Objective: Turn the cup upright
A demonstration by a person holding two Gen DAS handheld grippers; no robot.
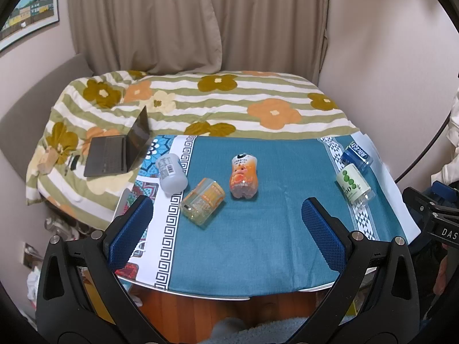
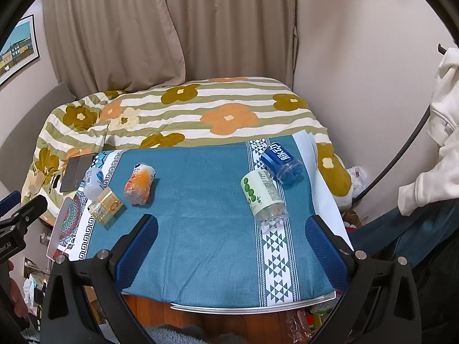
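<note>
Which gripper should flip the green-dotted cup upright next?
Right, probably. The green-dotted cup lies on its side just beyond the open right gripper, near its right finger. From the open left gripper, it sits far off to the right.

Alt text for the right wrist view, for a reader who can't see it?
Five cut-bottle cups lie on their sides on a teal tablecloth: the green-label cup and blue-label cup at right, three more at left. The open right gripper hovers at the near table edge, holding nothing.
</note>
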